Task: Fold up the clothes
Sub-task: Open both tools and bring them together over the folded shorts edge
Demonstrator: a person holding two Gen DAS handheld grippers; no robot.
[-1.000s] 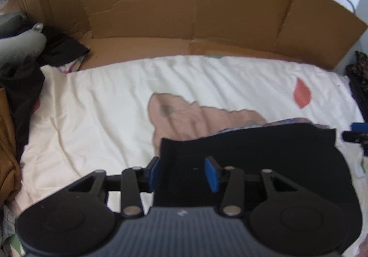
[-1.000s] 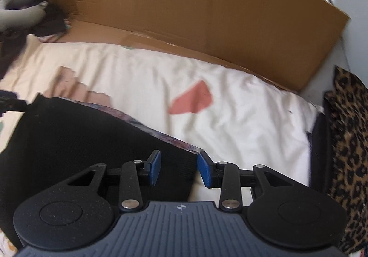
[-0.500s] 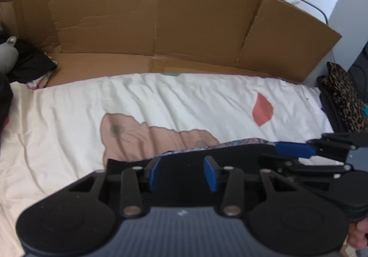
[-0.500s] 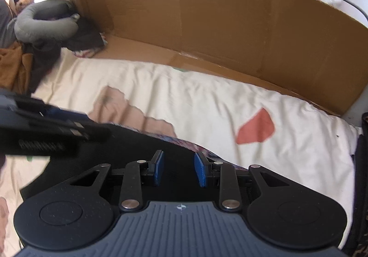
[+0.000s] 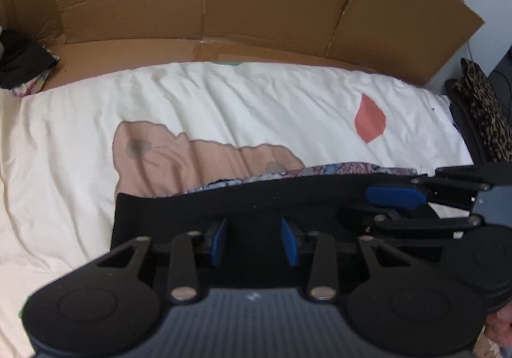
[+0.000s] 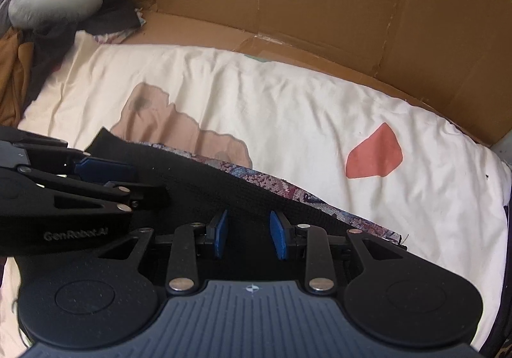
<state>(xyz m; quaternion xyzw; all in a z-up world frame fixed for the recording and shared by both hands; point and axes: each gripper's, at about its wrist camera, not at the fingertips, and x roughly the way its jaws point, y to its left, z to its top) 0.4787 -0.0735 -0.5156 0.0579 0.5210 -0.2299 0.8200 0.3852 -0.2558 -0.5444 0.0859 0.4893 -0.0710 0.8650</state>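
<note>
Closing both grippers: left gripper [image 5: 254, 241] and right gripper [image 6: 249, 238] have just narrowed, jaws half shut with the black garment [image 5: 224, 207] between them; whether they pinch it I cannot tell. Since a second ago they've converged at lower centre on the sheet [image 5: 224, 101], so the fold looks nearly laid.

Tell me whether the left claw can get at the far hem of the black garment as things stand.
Probably yes. The left claw hangs over the black garment, its jaws apart and just closing with no cloth pinched, and the far hem lies bare ahead. The right claw sits off to one side, not in the way.
</note>
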